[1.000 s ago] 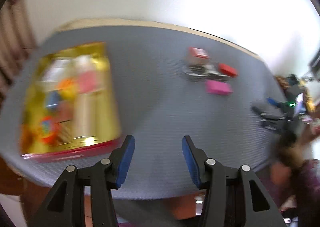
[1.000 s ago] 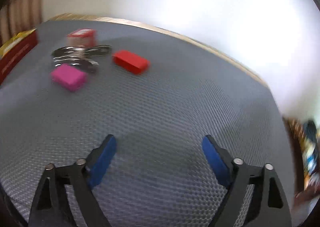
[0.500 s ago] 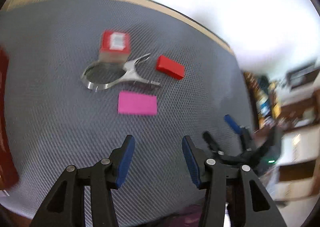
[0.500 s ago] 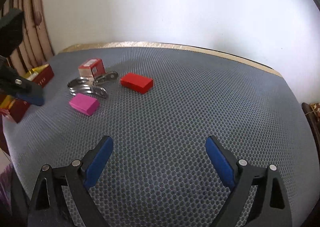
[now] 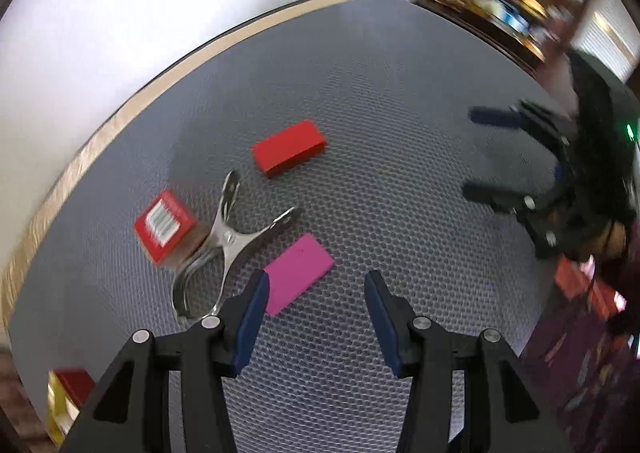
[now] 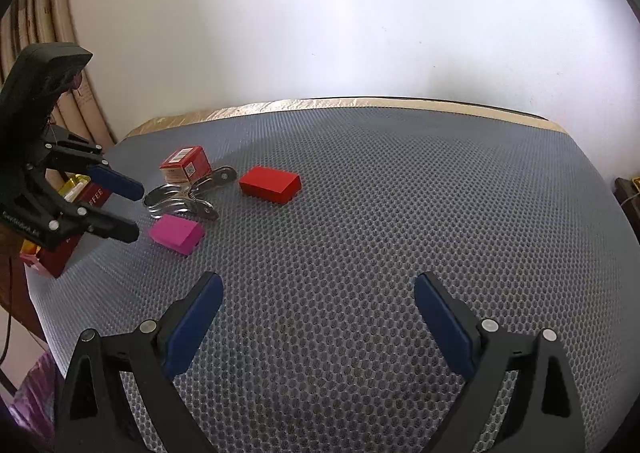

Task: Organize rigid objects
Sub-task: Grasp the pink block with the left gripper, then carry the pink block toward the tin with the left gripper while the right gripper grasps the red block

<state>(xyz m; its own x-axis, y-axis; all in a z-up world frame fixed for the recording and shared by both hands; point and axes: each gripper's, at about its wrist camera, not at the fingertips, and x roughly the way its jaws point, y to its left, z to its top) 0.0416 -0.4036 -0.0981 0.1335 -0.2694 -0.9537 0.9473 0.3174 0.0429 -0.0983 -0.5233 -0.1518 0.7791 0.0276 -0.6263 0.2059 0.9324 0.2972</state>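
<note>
Left gripper [image 5: 316, 313] has swung from the gold box to hover over the pink block [image 5: 298, 273] on the bench [image 5: 400, 93], jaws apart and empty; right gripper [image 6: 318, 317] jaws, also empty, have just been widening.

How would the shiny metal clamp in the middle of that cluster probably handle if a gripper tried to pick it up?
The metal clamp looks like rigid polished steel, so it is probably stiff and somewhat slippery against flat pads. It lies flat and splayed, so it is unlikely to roll, though it may pivot if grabbed by one handle. It sits close against the small red box, which a push might nudge.
</note>
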